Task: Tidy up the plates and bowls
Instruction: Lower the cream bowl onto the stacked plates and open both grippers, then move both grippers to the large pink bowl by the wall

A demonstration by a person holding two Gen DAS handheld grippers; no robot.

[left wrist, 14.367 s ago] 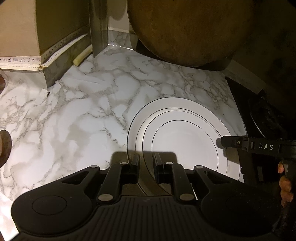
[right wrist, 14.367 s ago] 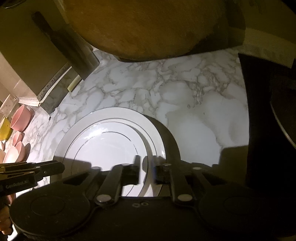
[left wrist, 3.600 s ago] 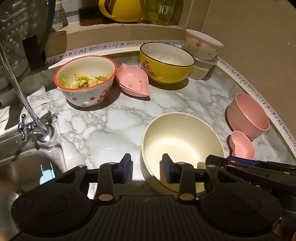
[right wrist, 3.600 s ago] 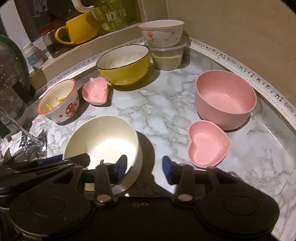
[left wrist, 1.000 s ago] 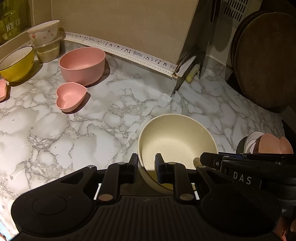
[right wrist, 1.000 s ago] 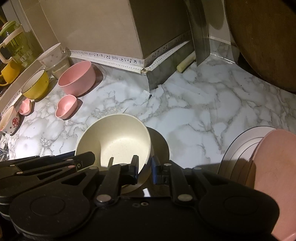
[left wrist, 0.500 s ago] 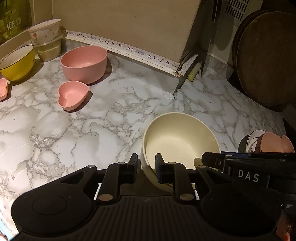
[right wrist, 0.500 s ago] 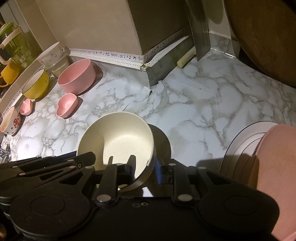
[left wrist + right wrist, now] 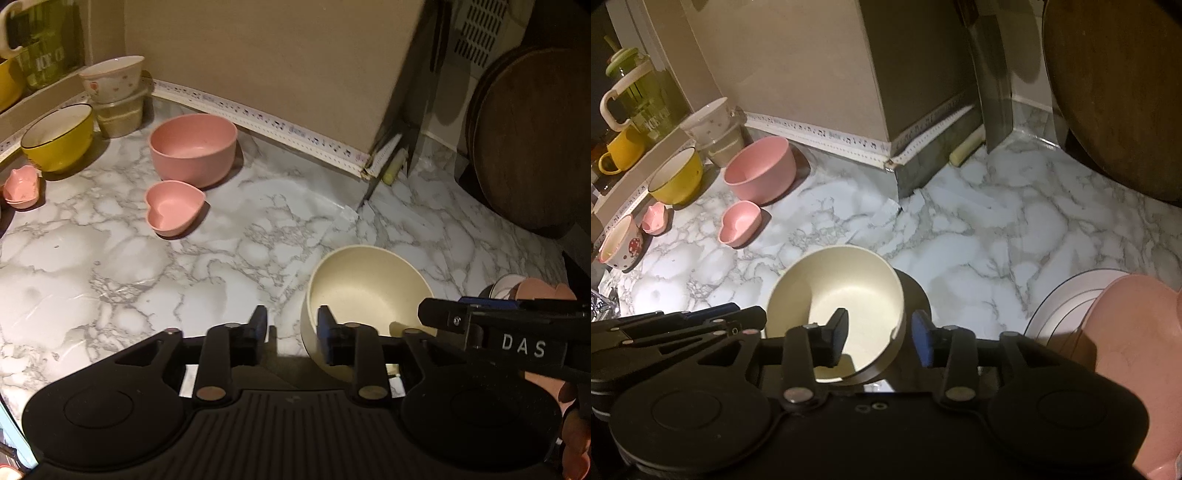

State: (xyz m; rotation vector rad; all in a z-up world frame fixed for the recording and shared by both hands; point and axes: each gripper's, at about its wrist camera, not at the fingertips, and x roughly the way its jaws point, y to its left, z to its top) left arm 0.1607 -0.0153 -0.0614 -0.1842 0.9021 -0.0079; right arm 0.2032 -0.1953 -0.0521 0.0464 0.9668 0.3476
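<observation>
A cream bowl (image 9: 369, 291) (image 9: 834, 288) stands upright on the marble counter (image 9: 110, 288). My left gripper (image 9: 290, 328) straddles its left rim, one finger inside and one outside. Its jaws are opening and the pads stand off the wall. My right gripper (image 9: 879, 334) straddles the right rim in the same way, jaws opening, neither pad pressing. A stack of white plates (image 9: 1052, 306) topped by a pink dish (image 9: 1126, 339) lies just right of the bowl. In the left wrist view only the stack's edge (image 9: 532, 288) shows, behind the right gripper's body.
A pink bowl (image 9: 192, 147), a pink heart dish (image 9: 173, 206), a yellow bowl (image 9: 57, 136) and a small pink dish (image 9: 20, 186) sit at the far left. A wall corner (image 9: 897, 162) juts onto the counter, with a round wooden board (image 9: 1119, 92) at the back right.
Both grippers' jaws have spread apart and come off the cream bowl's rim. The bowl now rests on the counter. The left gripper has drawn back slightly.
</observation>
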